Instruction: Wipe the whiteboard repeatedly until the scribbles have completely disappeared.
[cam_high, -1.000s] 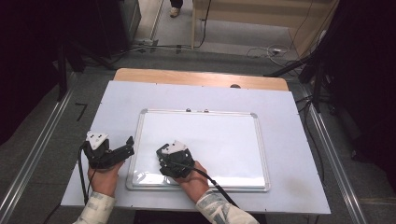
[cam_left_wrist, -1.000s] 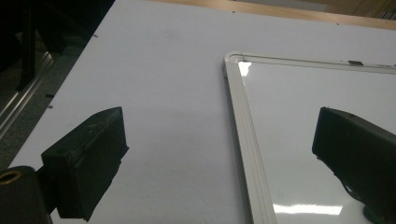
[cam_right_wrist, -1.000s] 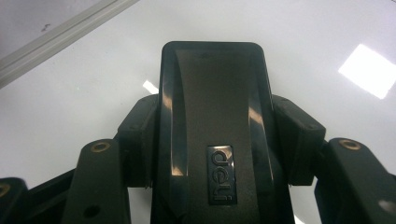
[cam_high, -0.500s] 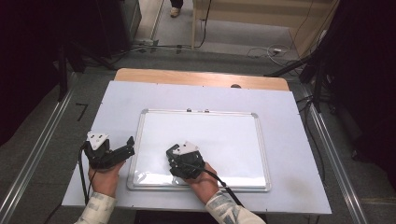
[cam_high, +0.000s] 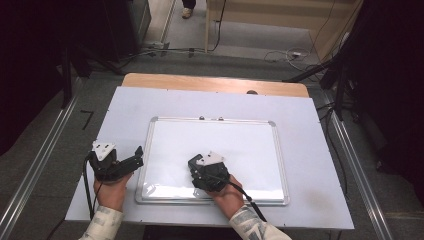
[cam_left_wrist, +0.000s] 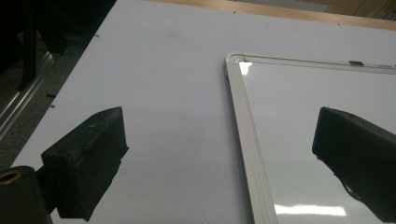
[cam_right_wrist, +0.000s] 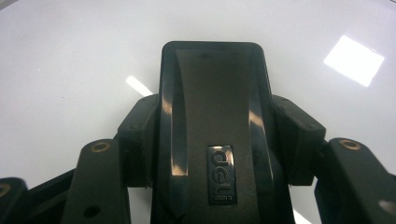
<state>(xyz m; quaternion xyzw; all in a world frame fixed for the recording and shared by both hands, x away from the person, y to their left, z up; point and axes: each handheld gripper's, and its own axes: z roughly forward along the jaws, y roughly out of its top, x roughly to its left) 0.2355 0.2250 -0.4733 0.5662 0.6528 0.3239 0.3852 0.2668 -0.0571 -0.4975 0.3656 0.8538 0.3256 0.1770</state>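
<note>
A whiteboard (cam_high: 250, 150) lies mid-frame on the table (cam_high: 320, 165). The right gripper (cam_high: 197, 167), lower centre, has its jaws clamped on a black whiteboard eraser (cam_right_wrist: 212, 121), apparently mid-wipe; next comes a sweep across the board. The left gripper (cam_high: 135, 156), jaws wide and empty, straddles the frame's edge. The right gripper view reveals the eraser's "deli" badge.

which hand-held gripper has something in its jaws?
The right hand-held gripper: shut on a black eraser over the whiteboard. The left hand-held gripper is open, empty, at the board's left edge.
</note>
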